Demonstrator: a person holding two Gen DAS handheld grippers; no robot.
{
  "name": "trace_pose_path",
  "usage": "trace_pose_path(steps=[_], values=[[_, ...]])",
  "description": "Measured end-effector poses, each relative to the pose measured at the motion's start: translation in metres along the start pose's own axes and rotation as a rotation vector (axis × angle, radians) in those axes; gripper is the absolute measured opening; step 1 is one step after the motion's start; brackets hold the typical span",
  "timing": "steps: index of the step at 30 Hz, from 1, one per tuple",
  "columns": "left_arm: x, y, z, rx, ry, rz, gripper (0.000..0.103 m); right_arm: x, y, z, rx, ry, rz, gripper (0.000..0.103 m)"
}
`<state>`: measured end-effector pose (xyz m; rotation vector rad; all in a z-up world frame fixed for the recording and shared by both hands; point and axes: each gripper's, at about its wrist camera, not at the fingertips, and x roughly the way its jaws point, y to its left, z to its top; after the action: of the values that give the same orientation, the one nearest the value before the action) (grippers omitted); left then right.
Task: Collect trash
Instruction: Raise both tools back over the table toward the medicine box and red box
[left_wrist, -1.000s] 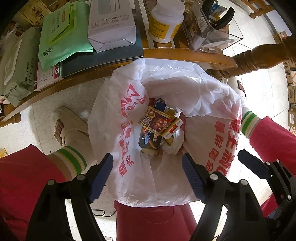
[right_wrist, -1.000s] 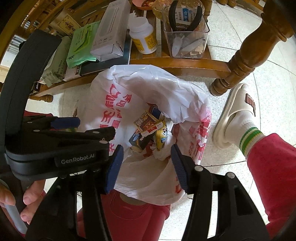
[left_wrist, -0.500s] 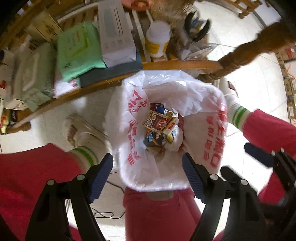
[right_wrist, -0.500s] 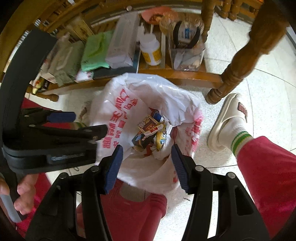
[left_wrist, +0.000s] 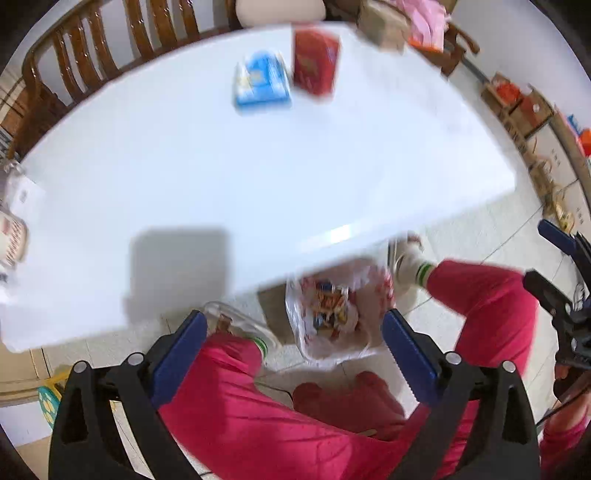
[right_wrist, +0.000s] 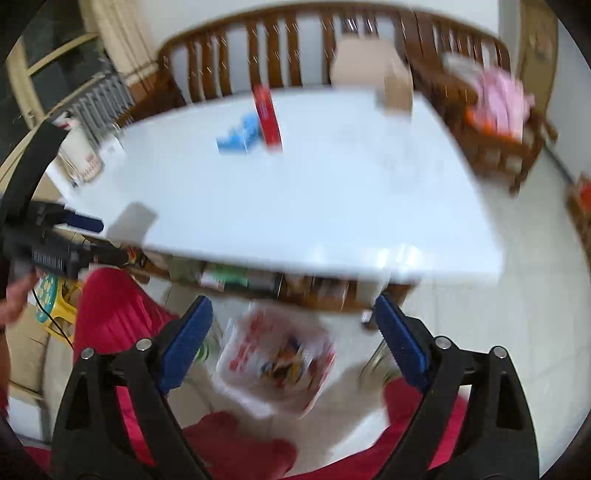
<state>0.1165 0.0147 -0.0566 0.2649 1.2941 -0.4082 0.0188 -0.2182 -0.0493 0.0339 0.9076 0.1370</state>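
Down on the floor between the person's red-trousered legs (left_wrist: 491, 306) sits the white plastic bag (left_wrist: 332, 314) with red print, its mouth wide and bright wrappers lying inside; it stands partly under the near edge of the white surface (left_wrist: 258, 177). Both views are blurred.

On the left, the left hand-held gripper (left_wrist: 293, 352) has just been opening its jaws and now holds them spread wide, with nothing between the blue pads (left_wrist: 181, 350); the bag shows in the gap far below them, untouched. On the surface beyond it lie a blue packet (left_wrist: 262, 83) and, just to its right, a red box (left_wrist: 316, 62), both well towards the far side. A wooden bench back (left_wrist: 92, 59) runs behind them.

Further right, the right hand-held gripper (right_wrist: 293, 341) has likewise just been opening; its jaws stand wide and empty above the bag. A cardboard box (right_wrist: 397, 92) sits at the far right corner of the surface, and a wooden chair with pink cloth (right_wrist: 498, 99) stands beyond it.
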Motion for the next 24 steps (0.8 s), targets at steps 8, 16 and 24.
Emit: trace_pose_path(steps=[8, 16, 24], values=[[-0.064, 0.013, 0.064, 0.06, -0.054, 0.043, 0.095, -0.039, 0.011, 0.08, -0.101, -0.075, 0.062, 0.09], [-0.061, 0.007, 0.115, 0.149, -0.021, 0.064, 0.095, -0.025, 0.022, 0.136, -0.178, -0.051, 0.109, 0.09], [-0.027, 0.004, 0.152, 0.179, 0.026, 0.031, 0.095, 0.007, 0.023, 0.17, -0.227, -0.017, 0.126, 0.09]])
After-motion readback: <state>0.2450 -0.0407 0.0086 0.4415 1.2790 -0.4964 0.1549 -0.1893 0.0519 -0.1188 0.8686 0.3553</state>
